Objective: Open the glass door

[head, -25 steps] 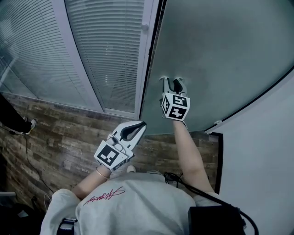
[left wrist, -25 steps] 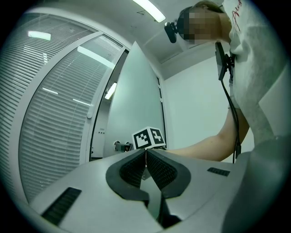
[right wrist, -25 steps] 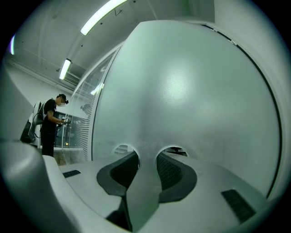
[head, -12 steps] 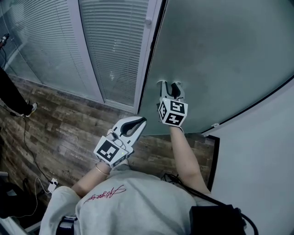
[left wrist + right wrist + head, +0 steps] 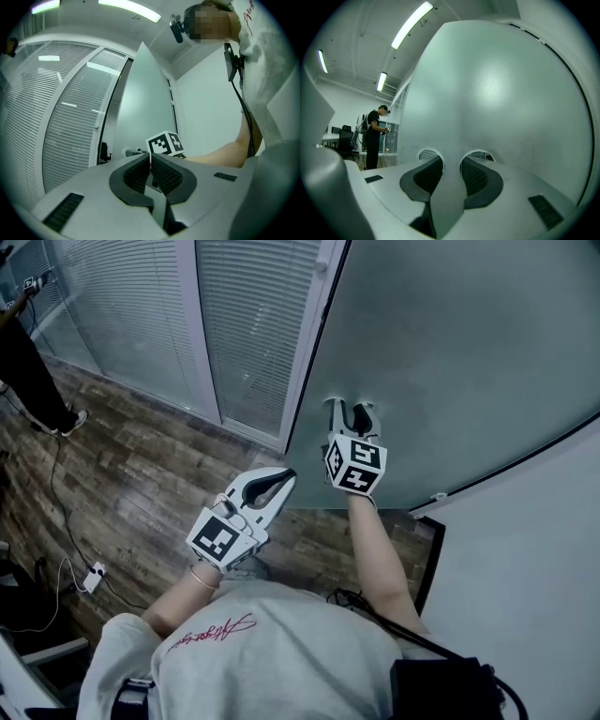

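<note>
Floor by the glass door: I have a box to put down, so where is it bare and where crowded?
The floor is bare between the blinds and the left gripper. The left side is crowded: cables, a power strip and a bystander's shoe. The person's right arm hangs over the strip below the door.

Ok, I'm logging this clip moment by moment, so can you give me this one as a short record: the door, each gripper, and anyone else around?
glass door: frosted, ajar, with a dark gap between its left edge and the white frame
right gripper: jaws closed on the door handle, arm stretched out
left gripper: jaws together, nothing between them, held over the wood floor
bystander: standing in the room past the door's edge
</note>
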Demonstrator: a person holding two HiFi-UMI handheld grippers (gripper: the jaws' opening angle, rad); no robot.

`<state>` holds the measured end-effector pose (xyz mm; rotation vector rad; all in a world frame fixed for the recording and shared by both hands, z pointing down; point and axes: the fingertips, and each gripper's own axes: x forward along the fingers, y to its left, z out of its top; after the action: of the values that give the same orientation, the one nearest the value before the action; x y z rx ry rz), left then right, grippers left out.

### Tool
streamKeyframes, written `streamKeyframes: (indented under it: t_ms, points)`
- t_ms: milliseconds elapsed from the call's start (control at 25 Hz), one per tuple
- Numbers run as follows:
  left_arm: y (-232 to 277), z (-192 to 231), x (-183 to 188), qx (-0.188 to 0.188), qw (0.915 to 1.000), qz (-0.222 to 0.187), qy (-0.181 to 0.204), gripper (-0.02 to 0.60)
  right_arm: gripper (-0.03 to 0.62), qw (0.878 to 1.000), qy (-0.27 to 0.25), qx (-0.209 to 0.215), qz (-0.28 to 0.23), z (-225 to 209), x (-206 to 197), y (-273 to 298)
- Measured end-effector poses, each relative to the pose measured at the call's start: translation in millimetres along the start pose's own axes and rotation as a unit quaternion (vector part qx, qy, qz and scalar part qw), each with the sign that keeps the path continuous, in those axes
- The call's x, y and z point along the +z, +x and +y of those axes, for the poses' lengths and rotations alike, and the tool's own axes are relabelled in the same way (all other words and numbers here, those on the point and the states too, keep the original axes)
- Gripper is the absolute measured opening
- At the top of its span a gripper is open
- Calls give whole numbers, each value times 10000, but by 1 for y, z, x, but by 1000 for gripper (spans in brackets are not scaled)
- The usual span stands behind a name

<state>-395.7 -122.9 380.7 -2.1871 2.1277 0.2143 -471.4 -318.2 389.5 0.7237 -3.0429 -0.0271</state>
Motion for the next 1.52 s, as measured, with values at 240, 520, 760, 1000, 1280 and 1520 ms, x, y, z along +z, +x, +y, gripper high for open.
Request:
streamKeyframes:
  t_ms: [240, 520, 760, 1000, 1280, 1520]
  points:
    - [-4, -30, 4, 200, 9998, -69, 58, 25, 130, 9998, 8, 183, -12, 0, -1, -26]
    - [-17, -53, 12, 289, 9994, -67, 161, 25, 130, 9995, 52, 303, -35, 9, 1, -57]
    - [-30, -71, 9, 167, 9999, -8, 32, 25, 130, 9993, 7, 377, -27, 19, 0, -86]
    - [-43, -103, 2, -222, 9996, 75, -142, 23, 130, 9982, -34, 602, -40, 23, -1, -118]
    - [-70, -138, 14, -554, 9984, 22, -99, 25, 130, 9969, -63, 779, 86, 20, -3, -157]
    - [-90, -167, 12, -862, 9960, 36, -229, 25, 131, 9956, -64, 926, 138, 17, -4, -195]
